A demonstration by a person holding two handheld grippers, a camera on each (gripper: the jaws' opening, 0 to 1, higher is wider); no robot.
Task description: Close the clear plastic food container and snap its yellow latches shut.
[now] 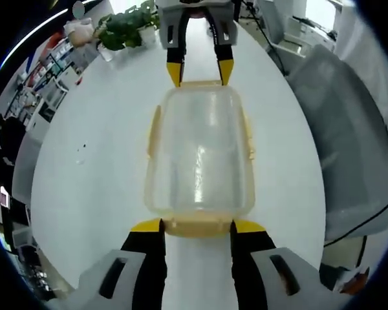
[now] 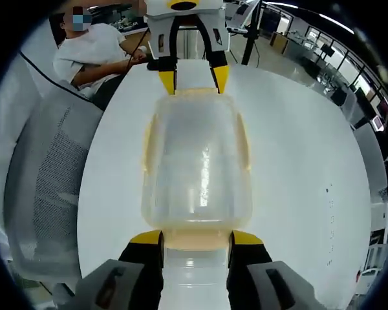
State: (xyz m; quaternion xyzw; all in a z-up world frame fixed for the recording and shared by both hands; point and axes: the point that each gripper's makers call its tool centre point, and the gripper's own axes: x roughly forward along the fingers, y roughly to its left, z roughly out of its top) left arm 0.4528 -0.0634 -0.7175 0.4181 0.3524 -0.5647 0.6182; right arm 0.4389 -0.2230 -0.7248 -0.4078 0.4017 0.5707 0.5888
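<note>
White tabletop (image 1: 103,129) carries the container (image 1: 200,155); your left claw (image 1: 197,226) and right claw (image 2: 196,237) stand apart, bracketing its end latches for pressing.

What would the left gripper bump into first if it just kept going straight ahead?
Almost at once the clear food container: the left gripper has its yellow tips at the container's near end, about level with the yellow latch there. Beyond the container, the right gripper faces it from the far end.

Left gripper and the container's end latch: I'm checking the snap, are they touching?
Touching: in the left gripper view the left gripper has its yellow tips against the yellow latch of the container.
</note>
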